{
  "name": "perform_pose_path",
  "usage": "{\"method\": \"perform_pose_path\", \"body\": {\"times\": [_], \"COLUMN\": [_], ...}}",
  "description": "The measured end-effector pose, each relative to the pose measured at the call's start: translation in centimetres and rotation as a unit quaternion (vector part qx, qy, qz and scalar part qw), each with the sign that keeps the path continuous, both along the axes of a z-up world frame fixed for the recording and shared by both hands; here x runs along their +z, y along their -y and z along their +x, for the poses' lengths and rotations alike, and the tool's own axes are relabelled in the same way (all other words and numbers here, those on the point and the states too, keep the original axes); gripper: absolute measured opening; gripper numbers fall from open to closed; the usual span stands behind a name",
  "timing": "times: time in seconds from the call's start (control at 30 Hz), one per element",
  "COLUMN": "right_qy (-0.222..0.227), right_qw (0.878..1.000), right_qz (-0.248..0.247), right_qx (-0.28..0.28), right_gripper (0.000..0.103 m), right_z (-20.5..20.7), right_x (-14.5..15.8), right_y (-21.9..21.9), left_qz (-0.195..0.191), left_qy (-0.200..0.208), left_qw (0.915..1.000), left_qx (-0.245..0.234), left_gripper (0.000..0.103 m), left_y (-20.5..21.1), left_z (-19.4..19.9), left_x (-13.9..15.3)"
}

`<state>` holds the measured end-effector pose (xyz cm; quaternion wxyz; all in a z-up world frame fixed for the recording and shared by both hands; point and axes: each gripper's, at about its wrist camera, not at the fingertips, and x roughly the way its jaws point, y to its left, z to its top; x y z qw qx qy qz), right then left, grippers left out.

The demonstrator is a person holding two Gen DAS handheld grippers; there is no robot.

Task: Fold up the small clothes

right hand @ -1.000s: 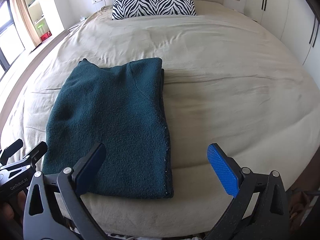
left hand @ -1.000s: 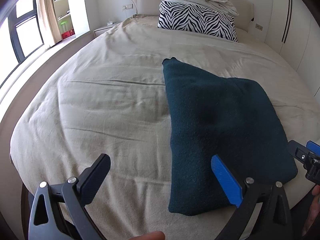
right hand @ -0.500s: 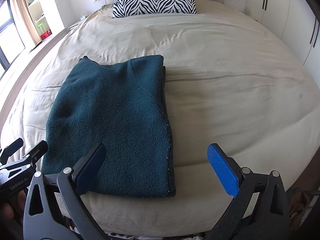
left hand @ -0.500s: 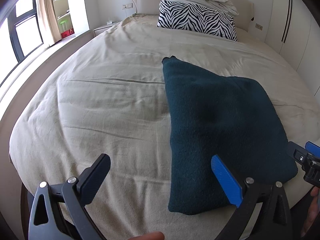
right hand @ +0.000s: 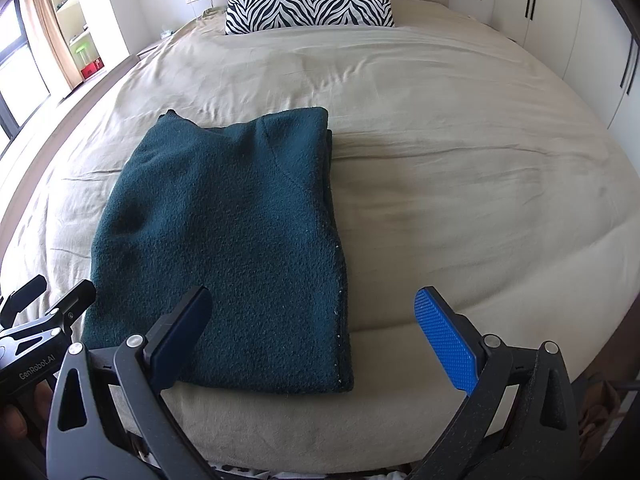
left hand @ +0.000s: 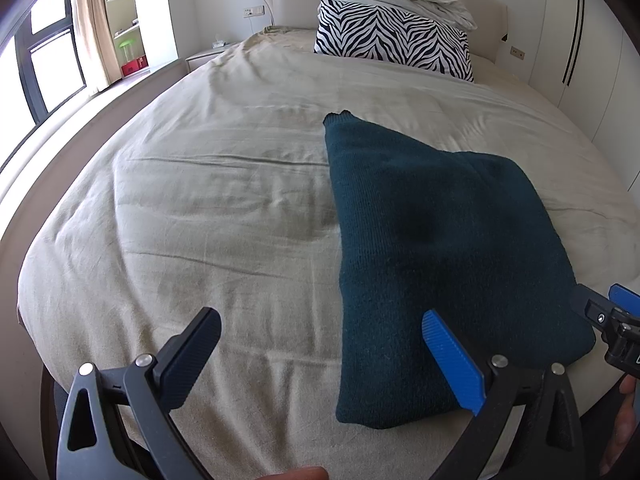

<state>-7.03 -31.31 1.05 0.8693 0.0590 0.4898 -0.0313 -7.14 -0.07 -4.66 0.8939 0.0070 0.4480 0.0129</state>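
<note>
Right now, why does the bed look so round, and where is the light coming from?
Left wrist view: the fisheye lens bows the bed into a dome; daylight blows out the window at left. Right wrist view: same bulge, the dark green garment is sharp, and the picture's corners go black.

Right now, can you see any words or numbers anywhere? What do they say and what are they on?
"GenRobot.AI": white letters on the black body of the left gripper, seen at the left edge of the right wrist view.
Nothing else is readable: the teal sweater, zebra pillow and bed cover show no text.
</note>
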Motion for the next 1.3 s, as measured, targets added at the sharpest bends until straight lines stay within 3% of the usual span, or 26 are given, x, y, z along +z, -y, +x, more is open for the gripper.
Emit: {"method": "perform_pose_path", "body": {"times": [1.3], "right_qy": [-0.005], "right_qw": [1.000], "right_qz": [-0.002], "right_qx": [-0.005], "right_gripper": [0.103], "right_z": [-0.21], "right_x": [-0.62], "right_y": [0.41], "left_qz": [0.000], "left_qy": [-0.004], "left_qw": [1.0000], "left_qx": [-0.002], "left_gripper": [0.103], "left_y": [-0.07], "left_z": [-0.24], "left_x": [-0.76]}}
